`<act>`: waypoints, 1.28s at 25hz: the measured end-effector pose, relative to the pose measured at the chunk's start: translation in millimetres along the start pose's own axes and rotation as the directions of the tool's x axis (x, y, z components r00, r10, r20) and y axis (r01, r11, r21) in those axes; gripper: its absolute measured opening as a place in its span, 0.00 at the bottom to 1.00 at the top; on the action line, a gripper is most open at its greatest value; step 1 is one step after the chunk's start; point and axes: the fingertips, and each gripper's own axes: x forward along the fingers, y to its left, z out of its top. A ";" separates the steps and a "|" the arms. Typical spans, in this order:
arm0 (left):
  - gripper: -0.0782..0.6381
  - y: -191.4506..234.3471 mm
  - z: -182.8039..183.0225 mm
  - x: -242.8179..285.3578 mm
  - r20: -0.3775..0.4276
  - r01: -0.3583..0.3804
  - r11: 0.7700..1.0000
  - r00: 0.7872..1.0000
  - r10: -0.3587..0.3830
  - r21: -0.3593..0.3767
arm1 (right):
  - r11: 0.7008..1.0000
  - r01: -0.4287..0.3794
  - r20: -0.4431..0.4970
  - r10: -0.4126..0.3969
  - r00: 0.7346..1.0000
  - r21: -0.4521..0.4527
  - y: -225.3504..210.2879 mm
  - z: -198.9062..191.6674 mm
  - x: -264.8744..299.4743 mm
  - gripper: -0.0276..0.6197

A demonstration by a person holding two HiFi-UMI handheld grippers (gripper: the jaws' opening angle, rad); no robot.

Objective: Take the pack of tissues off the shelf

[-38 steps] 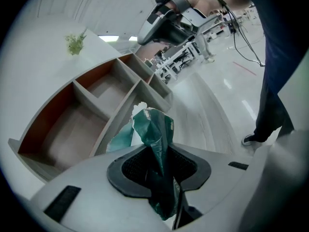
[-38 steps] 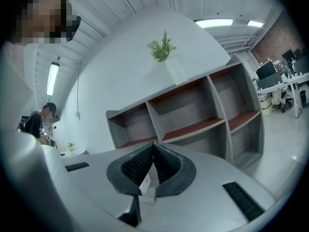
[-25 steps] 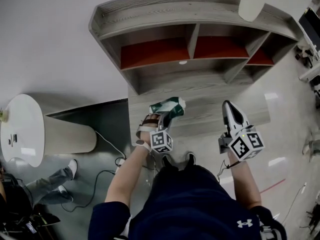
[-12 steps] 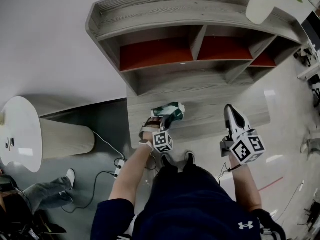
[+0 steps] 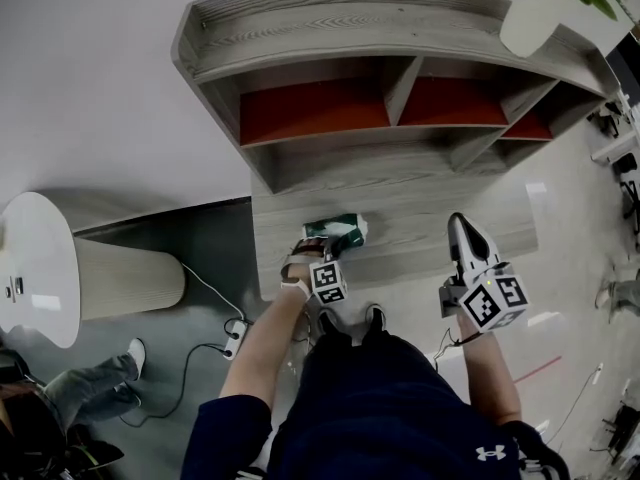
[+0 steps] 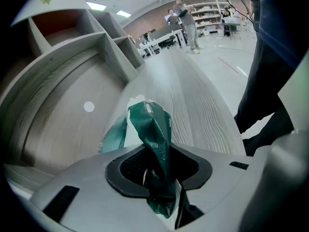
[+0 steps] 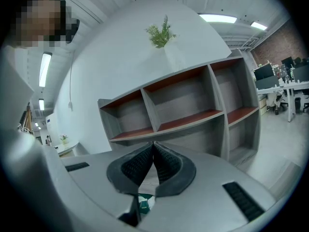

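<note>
The pack of tissues (image 5: 338, 231) is a green crumpled wrapper, low over the grey wooden platform (image 5: 430, 218) in front of the shelf (image 5: 330, 38). My left gripper (image 5: 318, 251) has the pack's gathered end between its jaws, which are opening; in the left gripper view the pack (image 6: 152, 124) stands up between the left gripper's (image 6: 157, 149) pads and still touches them. My right gripper (image 5: 459, 224) hovers to the right over the platform, shut and empty. In the right gripper view the right gripper (image 7: 154, 144) points at the shelf (image 7: 183, 115).
The shelf's compartments with red floors (image 5: 315, 108) hold nothing. A white plant pot (image 5: 545, 13) stands on the shelf top at the right. A round white table (image 5: 40, 268) is at the left. A power strip (image 5: 236, 337) with cables lies on the floor. Someone's legs (image 5: 95, 393) show at bottom left.
The left gripper has lowered the pack toward the platform and drawn it slightly nearer. The right gripper has barely moved.
</note>
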 end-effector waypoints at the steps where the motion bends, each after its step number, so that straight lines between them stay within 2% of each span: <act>1: 0.30 -0.5 0.0 0.4 -0.004 0.010 1.000 1.000 -0.010 -0.007 | 1.000 -0.002 0.001 0.002 1.000 0.001 0.5 0.5 1.3 0.06; 3: 0.34 1.6 -0.5 -0.7 -0.010 0.015 0.999 1.000 -0.016 -0.037 | 1.000 -0.008 0.003 0.008 1.000 0.001 2.1 0.9 4.1 0.06; 4: 0.40 4.8 -0.6 -3.0 -0.008 0.004 0.998 1.000 -0.005 -0.067 | 1.000 -0.010 0.004 0.010 1.000 0.002 3.0 1.0 5.4 0.06; 7: 0.48 20.2 2.4 -20.1 0.027 -0.057 0.981 0.998 0.064 -0.187 | 1.000 -0.020 0.010 0.020 1.000 0.003 5.4 3.0 9.6 0.06; 9: 0.48 27.5 4.4 -36.6 0.051 -0.067 0.973 0.995 0.080 -0.223 | 1.000 -0.029 0.014 0.029 0.999 0.003 6.1 5.1 12.9 0.06; 13: 0.48 31.9 7.5 -70.9 0.112 0.025 0.977 0.994 -0.001 -0.213 | 0.999 -0.050 0.019 0.050 0.999 0.002 7.2 6.7 19.7 0.06; 15: 0.43 49.1 9.0 -94.6 0.148 0.027 0.961 0.989 0.014 -0.274 | 0.998 -0.064 0.023 0.064 0.998 0.001 8.7 7.9 22.6 0.06; 16: 0.42 60.1 10.0 -108.0 0.170 0.026 0.945 0.985 0.032 -0.325 | 0.997 -0.071 0.025 0.071 0.997 0.000 9.7 8.8 23.9 0.06; 19: 0.42 94.4 12.3 -152.3 0.232 0.005 0.879 0.965 0.120 -0.476 | 0.996 -0.090 0.032 0.090 0.995 0.003 13.5 11.3 27.2 0.06; 21: 0.41 118.9 14.5 -185.0 0.264 -0.039 0.832 0.939 0.220 -0.554 | 0.995 -0.103 0.040 0.103 0.994 0.003 16.3 14.1 29.1 0.06; 24: 0.38 154.8 21.5 -233.5 0.309 -0.090 0.753 0.876 0.372 -0.652 | 0.992 -0.123 0.055 0.123 0.991 -0.001 19.9 20.6 31.8 0.06; 27: 0.32 185.5 24.1 -275.5 0.321 -0.115 0.651 0.798 0.510 -0.750 | 0.990 -0.144 0.068 0.144 0.987 -0.012 25.5 27.0 32.8 0.06; 30: 0.26 206.0 19.2 -305.3 0.275 -0.158 0.549 0.733 0.622 -0.821 | 0.986 -0.164 0.080 0.165 0.983 -0.025 32.2 31.6 34.1 0.06; 32: 0.22 213.1 15.9 -319.4 0.224 -0.190 0.480 0.701 0.677 -0.857 | 0.984 -0.175 0.086 0.177 0.980 -0.033 35.6 33.6 34.0 0.06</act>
